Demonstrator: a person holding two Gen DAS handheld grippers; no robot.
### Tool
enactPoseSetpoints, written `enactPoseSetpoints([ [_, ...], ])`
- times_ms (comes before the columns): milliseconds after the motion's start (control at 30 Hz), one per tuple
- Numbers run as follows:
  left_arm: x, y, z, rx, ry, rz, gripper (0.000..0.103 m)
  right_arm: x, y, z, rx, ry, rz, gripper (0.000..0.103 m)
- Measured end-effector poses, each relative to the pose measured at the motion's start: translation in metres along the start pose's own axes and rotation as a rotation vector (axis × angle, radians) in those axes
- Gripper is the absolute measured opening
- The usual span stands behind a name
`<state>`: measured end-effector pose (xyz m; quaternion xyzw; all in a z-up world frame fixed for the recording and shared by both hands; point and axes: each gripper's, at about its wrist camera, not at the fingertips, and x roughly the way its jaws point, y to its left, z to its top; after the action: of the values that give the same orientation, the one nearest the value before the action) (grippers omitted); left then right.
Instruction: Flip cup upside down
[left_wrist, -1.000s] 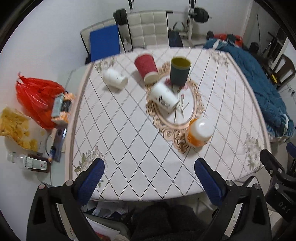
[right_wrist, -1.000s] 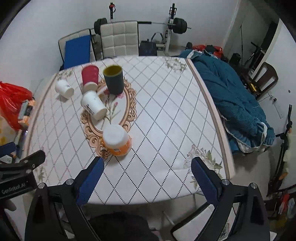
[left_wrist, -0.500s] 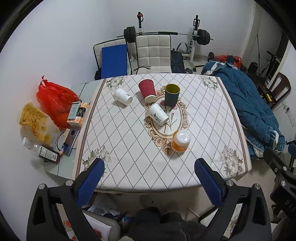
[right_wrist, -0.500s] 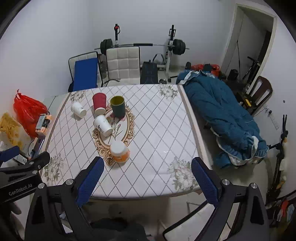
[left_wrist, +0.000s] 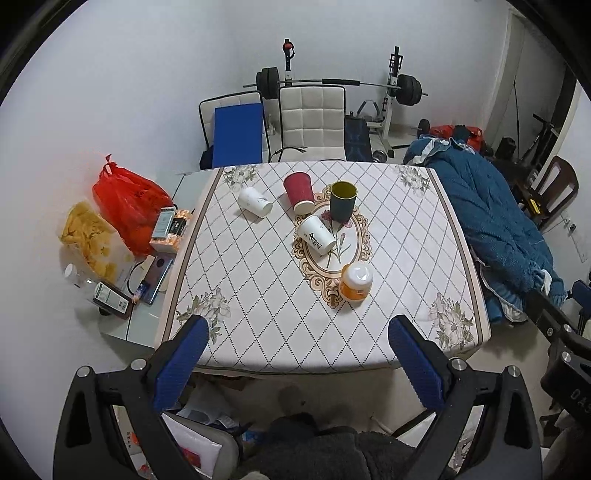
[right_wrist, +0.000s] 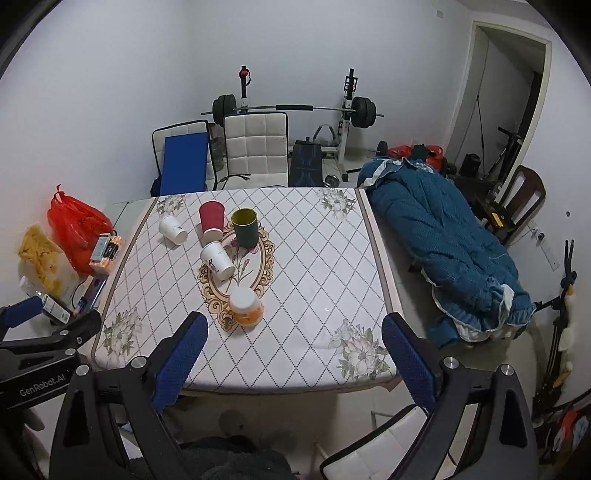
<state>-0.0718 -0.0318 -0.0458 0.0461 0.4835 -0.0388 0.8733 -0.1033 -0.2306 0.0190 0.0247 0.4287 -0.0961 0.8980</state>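
On the diamond-patterned table (left_wrist: 258, 288) a dark green cup (left_wrist: 342, 201) stands upright with its yellow inside showing, also in the right wrist view (right_wrist: 244, 227). A red paper cup (left_wrist: 299, 192) and a small white cup (left_wrist: 255, 201) stand upside down. A white printed cup (left_wrist: 316, 235) also rests mouth down. An orange cup (left_wrist: 356, 281) stands upside down near the front. My left gripper (left_wrist: 297, 350) and right gripper (right_wrist: 293, 347) are both open and empty, held back from the table's near edge.
A side table at the left holds a red bag (left_wrist: 125, 203), snacks (left_wrist: 88, 236), a phone and bottles. Chairs (left_wrist: 312, 125) and a barbell rack stand behind the table. A blue quilt (right_wrist: 443, 243) lies to the right. A chair seat (right_wrist: 391, 443) is below right.
Both grippers have pulled back and up from the table, so the whole tabletop and room now show. The cups have not moved. Both grippers stay open.
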Motion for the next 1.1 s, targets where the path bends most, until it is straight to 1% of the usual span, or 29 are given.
enactPoseSetpoints([
  [133, -0.007, 0.002, -0.002, -0.01, -0.011, 0.004, 0.1, -0.003, 0.002, -0.001, -0.004, 0.001, 0.009, 0.097],
  [300, -0.012, 0.002, -0.006, -0.015, -0.026, 0.016, 0.1, -0.007, 0.005, -0.003, -0.02, 0.009, 0.029, 0.1],
  [367, -0.012, 0.003, -0.007, -0.02, -0.026, 0.014, 0.103, -0.008, 0.006, -0.005, -0.024, 0.012, 0.034, 0.1],
  [700, -0.017, 0.006, -0.008, -0.033, -0.041, 0.017, 0.103, -0.014, 0.008, -0.005, -0.035, -0.007, 0.026, 0.101],
  [1100, -0.02, 0.005, -0.007, -0.035, -0.044, 0.016, 0.103, -0.016, 0.006, -0.009, -0.037, -0.003, 0.032, 0.101],
])
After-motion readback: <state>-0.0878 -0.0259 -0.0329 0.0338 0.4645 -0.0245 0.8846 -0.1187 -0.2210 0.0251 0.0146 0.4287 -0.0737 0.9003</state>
